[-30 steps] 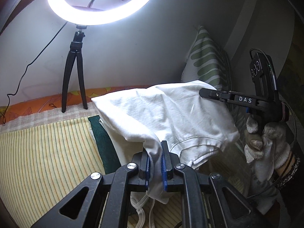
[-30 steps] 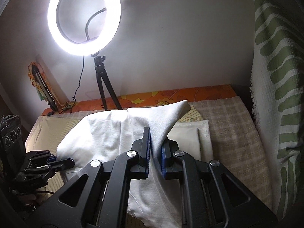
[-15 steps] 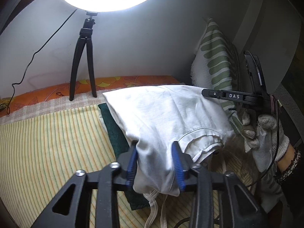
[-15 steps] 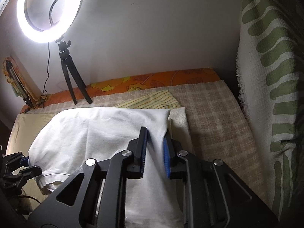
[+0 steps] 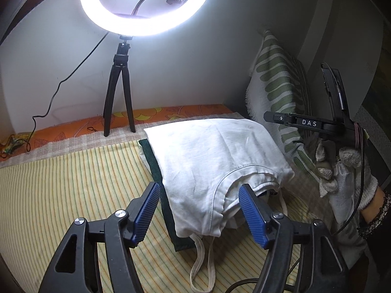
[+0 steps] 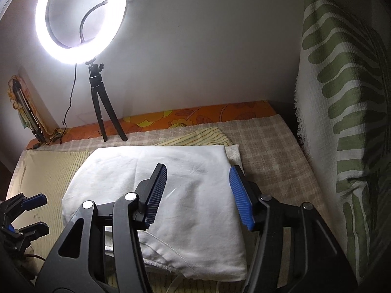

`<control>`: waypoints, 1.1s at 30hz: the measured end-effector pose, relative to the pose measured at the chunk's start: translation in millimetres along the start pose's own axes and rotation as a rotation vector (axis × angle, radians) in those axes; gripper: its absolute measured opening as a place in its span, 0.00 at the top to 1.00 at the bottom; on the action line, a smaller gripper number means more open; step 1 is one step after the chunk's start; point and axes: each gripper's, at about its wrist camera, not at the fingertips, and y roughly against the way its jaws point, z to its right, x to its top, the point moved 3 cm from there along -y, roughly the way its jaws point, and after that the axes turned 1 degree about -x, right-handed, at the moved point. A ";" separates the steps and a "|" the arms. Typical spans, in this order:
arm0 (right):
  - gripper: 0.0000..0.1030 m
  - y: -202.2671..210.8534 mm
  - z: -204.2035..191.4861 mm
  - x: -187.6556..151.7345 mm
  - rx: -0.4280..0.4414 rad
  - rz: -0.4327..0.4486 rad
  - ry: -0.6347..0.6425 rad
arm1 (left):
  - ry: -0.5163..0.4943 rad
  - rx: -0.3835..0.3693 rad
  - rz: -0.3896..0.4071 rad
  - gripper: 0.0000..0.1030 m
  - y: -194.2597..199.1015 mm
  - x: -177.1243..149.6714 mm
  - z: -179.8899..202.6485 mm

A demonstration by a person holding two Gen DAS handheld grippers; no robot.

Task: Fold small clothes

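A white garment [image 5: 210,161] lies folded on the bed, on top of a dark green cloth [image 5: 156,171]. Its drawstrings [image 5: 202,256] hang toward me. My left gripper [image 5: 199,210] is open, its blue pads either side of the garment's near edge, holding nothing. In the right wrist view the same garment [image 6: 171,190] lies flat, and my right gripper [image 6: 198,195] is open above it, empty. The right gripper also shows in the left wrist view [image 5: 308,123], held by a gloved hand [image 5: 342,178]. The left gripper also shows in the right wrist view [image 6: 30,213].
A lit ring light on a black tripod [image 5: 119,97] stands at the back by the wall. A green-patterned white pillow [image 6: 342,112] leans upright on the right. Yellow striped sheet [image 5: 61,195] covers the bed; an orange floral edge [image 6: 195,119] runs along the wall.
Both grippers have opened and let go of the white garment, which has dropped flat onto the bed. Both grippers have drawn back a little from it.
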 end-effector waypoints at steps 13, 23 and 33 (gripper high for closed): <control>0.33 65.2 -52.2 -21.7 0.027 0.063 0.008 | -0.056 0.038 0.081 0.17 76.9 -15.1 14.9; 0.16 106.7 -87.8 -61.8 -0.010 0.110 0.010 | -0.115 0.068 0.134 0.01 129.1 -43.1 26.3; 0.11 114.8 -114.5 -100.9 -0.034 0.133 -0.005 | -0.102 0.074 0.133 0.00 150.3 -74.7 20.6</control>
